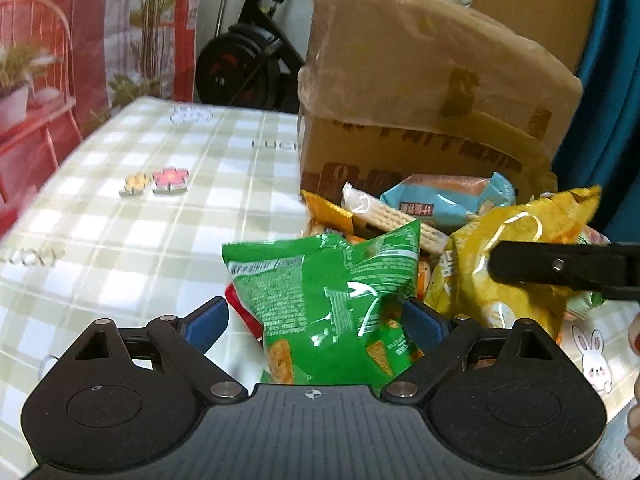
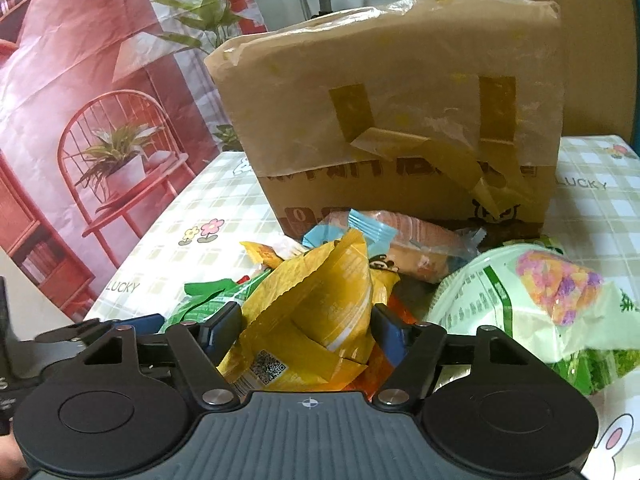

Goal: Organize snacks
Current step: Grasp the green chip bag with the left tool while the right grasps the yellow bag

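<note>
Snack pile sits on the checked surface (image 1: 120,216) right up against the front of the taped cardboard box (image 2: 392,120), w/ the box wall closing off the far side. Left gripper (image 1: 316,316) has the green chip bag (image 1: 324,300) standing between its jaws; the right pad looks to touch the bag's edge, the left pad stands off it w/ a gap, so open, not clamped. Right gripper (image 2: 306,328) has the crumpled yellow bag (image 2: 316,312) between its jaws, both blue pads right at the bag's sides; can't tell for sure whether they press or just brush it. In the left view its black finger reaches in from the right edge across that yellow bag. Behind lie a pale blue wrapped pack (image 1: 448,196) and a cracker sleeve (image 1: 384,216), both near the box base. A pale green bag (image 2: 532,300) lies just right of the yellow one, tight beside the right jaw. Left of the pile the surface is bare cloth out to its left edge, w/ flower prints (image 1: 156,182); beyond that edge, a red printed backdrop (image 2: 80,120).
</note>
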{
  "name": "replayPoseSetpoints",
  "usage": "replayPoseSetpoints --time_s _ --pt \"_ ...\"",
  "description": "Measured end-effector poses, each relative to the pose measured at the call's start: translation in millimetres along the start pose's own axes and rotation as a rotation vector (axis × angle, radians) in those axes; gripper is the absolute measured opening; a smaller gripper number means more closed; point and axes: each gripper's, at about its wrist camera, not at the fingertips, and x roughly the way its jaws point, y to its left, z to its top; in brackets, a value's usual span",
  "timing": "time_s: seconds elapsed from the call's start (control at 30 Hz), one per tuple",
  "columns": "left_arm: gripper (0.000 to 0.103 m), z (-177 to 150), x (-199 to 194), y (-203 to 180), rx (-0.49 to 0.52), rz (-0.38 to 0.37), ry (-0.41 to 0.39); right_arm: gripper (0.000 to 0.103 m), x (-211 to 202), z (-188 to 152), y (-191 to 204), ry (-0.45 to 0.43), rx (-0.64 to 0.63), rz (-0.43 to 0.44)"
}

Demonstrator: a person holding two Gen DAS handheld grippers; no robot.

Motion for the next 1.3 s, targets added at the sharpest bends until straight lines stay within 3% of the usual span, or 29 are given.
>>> replayPoseSetpoints --time_s 0.07,0.13,0.17,0.5,0.67,0.7,0.73,0.77,0.93,1.3 --pt "0.093 -1 4 2 -0.016 -0.02 0.009 0.069 1 -1 -1 0.003 0.005 -0.003" --pt "0.077 -1 3 2 -0.013 -0.038 0.001 0.07 3 0 0 0.009 0.009 -0.006" --pt "0.064 -1 1 3 -0.011 -0.056 -0.006 0.072 4 0 0 0.012 0.011 -0.009" --pt "0.061 1 -14 0 -0.011 -0.048 -0.064 0.092 21 3 4 0.062 0.037 -0.053" --pt "0.061 7 -24 -1 0.004 -0.007 -0.098 0.098 28 1 5 0.08 0.032 -0.057" --pt "0.061 7 -24 1 -0.002 -0.004 -0.096 0.097 28 1 5 0.08 0.026 -0.048" --pt "0.061 7 -25 4 -0.012 0.0 -0.096 0.088 27 1 5 0.076 0.019 -0.033" --pt "0.061 7 -26 5 -0.019 0.002 -0.098 0.069 25 0 5 0.074 0.014 0.005" --pt "0.061 9 -38 9 -0.026 0.031 -0.121 0.047 12 -1 10 0.055 -0.019 0.042" --pt "0.061 24 -68 4 -0.043 0.055 -0.211 0.042 -36 9 10 -0.05 -0.036 0.145"
